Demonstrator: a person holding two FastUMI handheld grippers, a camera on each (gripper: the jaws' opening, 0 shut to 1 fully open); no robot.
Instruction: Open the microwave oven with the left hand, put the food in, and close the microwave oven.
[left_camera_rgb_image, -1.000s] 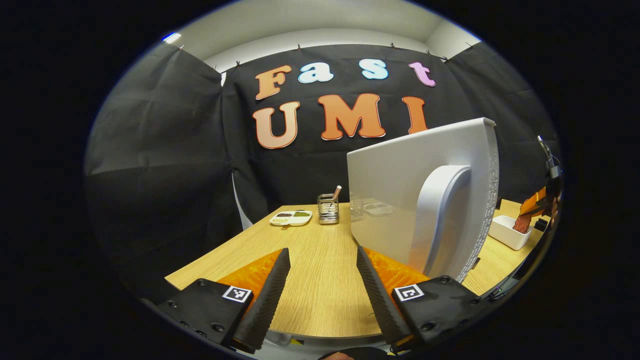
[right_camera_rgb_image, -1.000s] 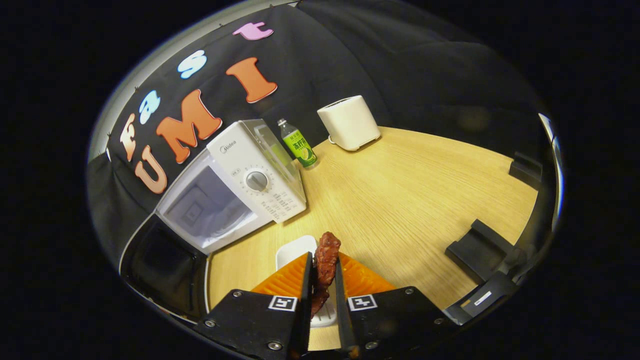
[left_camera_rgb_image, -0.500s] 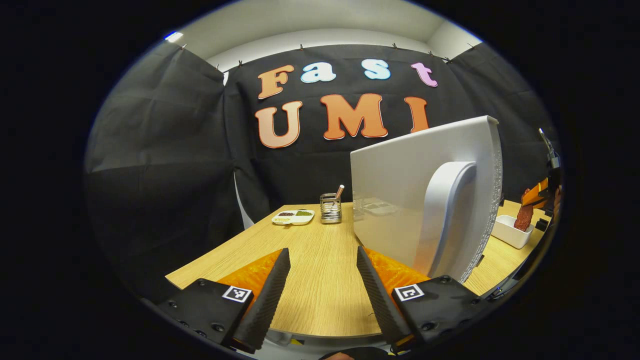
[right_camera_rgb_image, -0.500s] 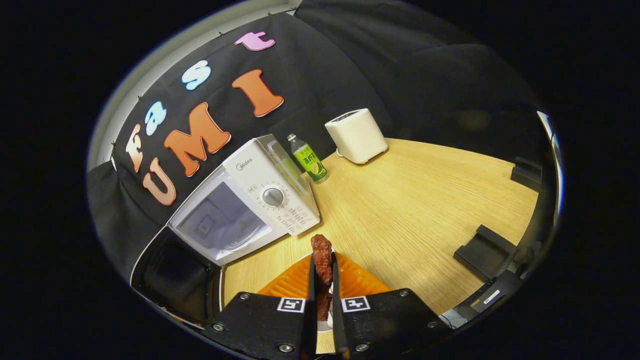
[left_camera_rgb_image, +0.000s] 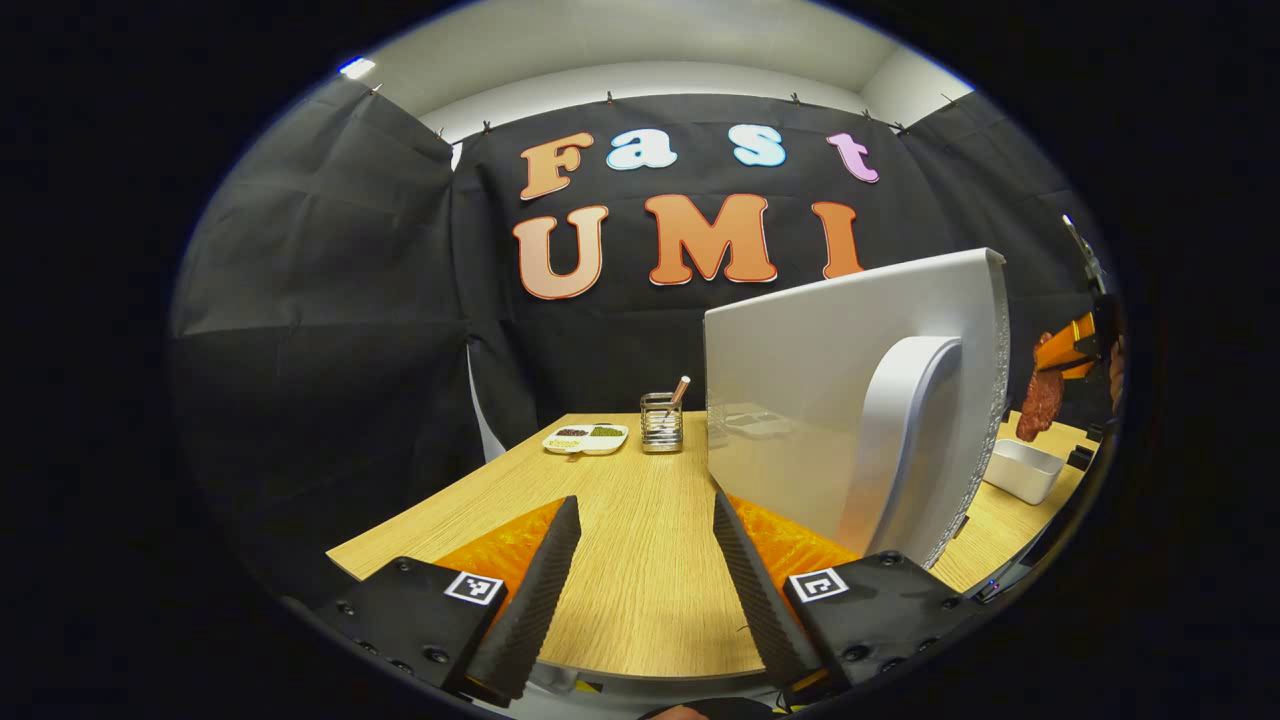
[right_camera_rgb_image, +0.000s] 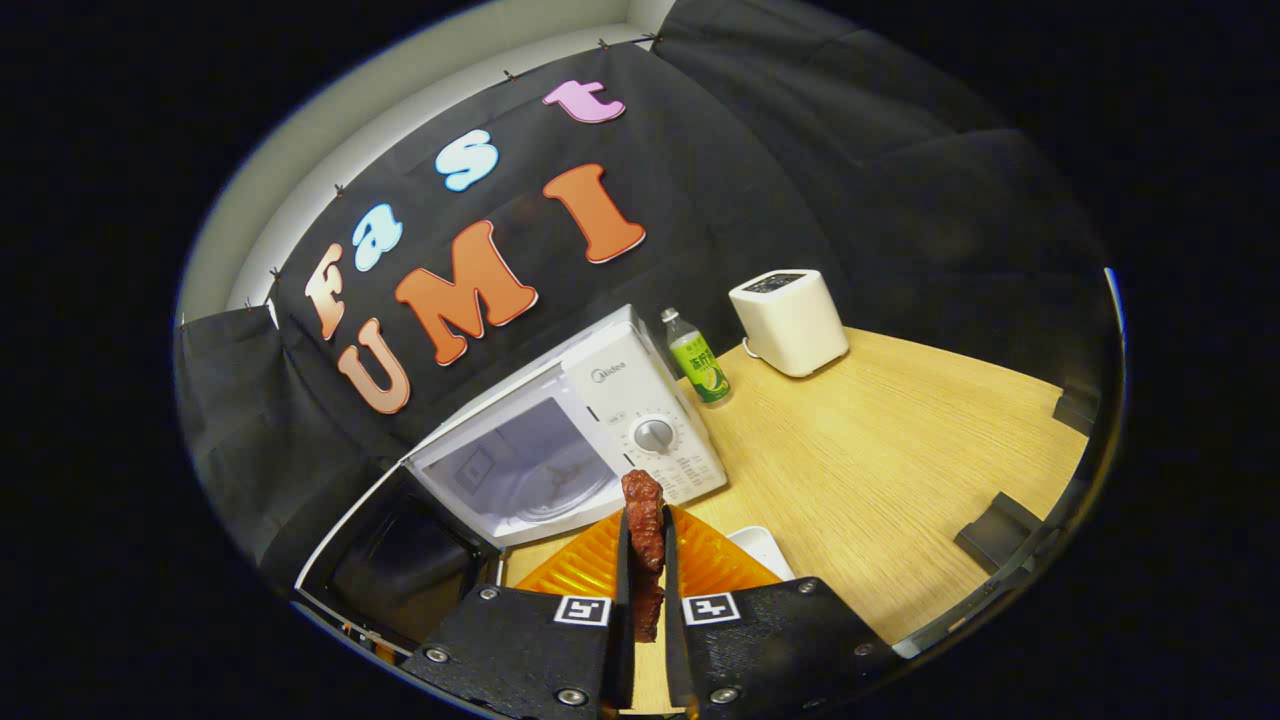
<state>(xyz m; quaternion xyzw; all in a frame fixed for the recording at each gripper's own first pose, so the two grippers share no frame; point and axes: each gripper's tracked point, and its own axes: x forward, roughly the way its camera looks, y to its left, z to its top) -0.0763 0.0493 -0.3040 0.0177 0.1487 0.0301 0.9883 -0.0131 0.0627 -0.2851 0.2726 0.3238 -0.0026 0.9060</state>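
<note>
The right tongs (right_camera_rgb_image: 640, 585) pinch a reddish-brown piece of food (right_camera_rgb_image: 643, 520) between both fingers, its upper end poking out past the tips. In the right gripper view the food hangs in the air just in front of the microwave oven (right_camera_rgb_image: 640, 400), low before the control panel with its round dial (right_camera_rgb_image: 654, 435). The microwave oven stands on the wooden desk (right_camera_rgb_image: 900, 450) with its cavity (right_camera_rgb_image: 530, 470) exposed and its door (right_camera_rgb_image: 385, 560) swung wide open on the side away from the dial. A white tray (right_camera_rgb_image: 765, 550) lies on the desk just below the food, partly hidden behind the right tongs. Beside the microwave oven, on the dial side, a green bottle (right_camera_rgb_image: 697, 358) stands upright, and past it sits a white toaster (right_camera_rgb_image: 790, 322), close to the booth wall.

The left tongs (left_camera_rgb_image: 640, 560) are spread apart with nothing between the 2 fingers, hovering over the near edge of the desk (left_camera_rgb_image: 640, 500). In the left gripper view the open door (left_camera_rgb_image: 850, 380) of the microwave oven stands on edge just ahead of them, its curved handle (left_camera_rgb_image: 895, 440) facing the camera. Beyond the door's far edge the right tongs (left_camera_rgb_image: 1065, 355) show, holding the food (left_camera_rgb_image: 1040, 400) above the white tray (left_camera_rgb_image: 1025, 468). Farther back from the door, a wire holder (left_camera_rgb_image: 661, 422) with a utensil stands on the desk, and next to it lies a small white dish (left_camera_rgb_image: 586, 438) with dark and green contents.
</note>
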